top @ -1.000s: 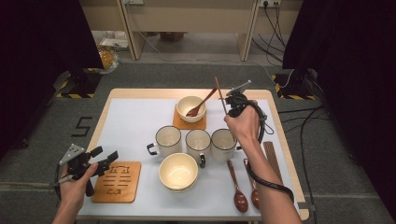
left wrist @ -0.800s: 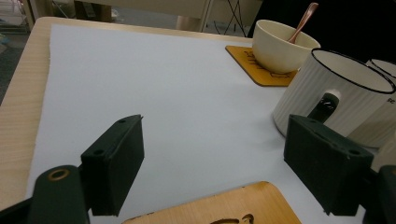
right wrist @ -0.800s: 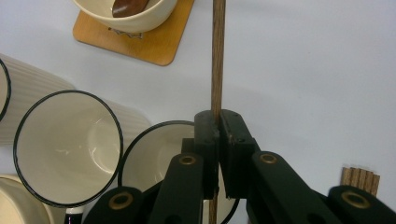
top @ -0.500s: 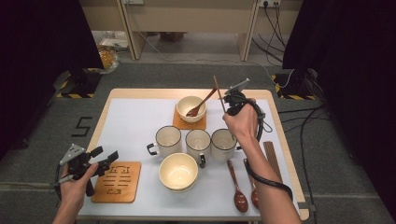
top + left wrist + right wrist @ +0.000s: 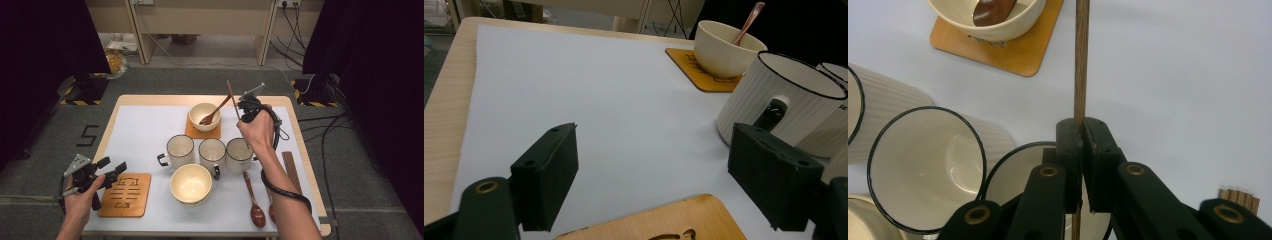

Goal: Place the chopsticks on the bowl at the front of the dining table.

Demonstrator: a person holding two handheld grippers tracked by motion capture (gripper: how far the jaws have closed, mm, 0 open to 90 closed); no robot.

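Thin dark-brown wooden chopstick [image 5: 1080, 60] pinched between the closed jaws of the right gripper [image 5: 1081, 131], standing up out of them and held above the table over the right-hand white ribbed mug with a black rim [image 5: 239, 154], just right of the cream bowl with a brown wooden spoon in it [image 5: 205, 116] on its square wooden coaster [image 5: 196, 131]. Seen from the high view as a slim stick [image 5: 233, 100] rising from the right gripper [image 5: 247, 107] near the far edge of the white table mat [image 5: 145, 125]. Three such mugs in a row below the hand, the middle one [image 5: 212, 152] and the left one [image 5: 179, 149] beside it, with an empty cream bowl [image 5: 190, 184] in front. Two more brown wooden spoons [image 5: 254, 200] lying at the near right, a bundle of dark chopsticks [image 5: 291, 170] along the right edge. Left gripper [image 5: 106, 169] held low at the near left corner, over a square wooden coaster with cut-out marks [image 5: 125, 194]; jaws wide apart with nothing between them, as the left gripper view confirms [image 5: 651, 185]. All on a light wooden table [image 5: 305, 150].
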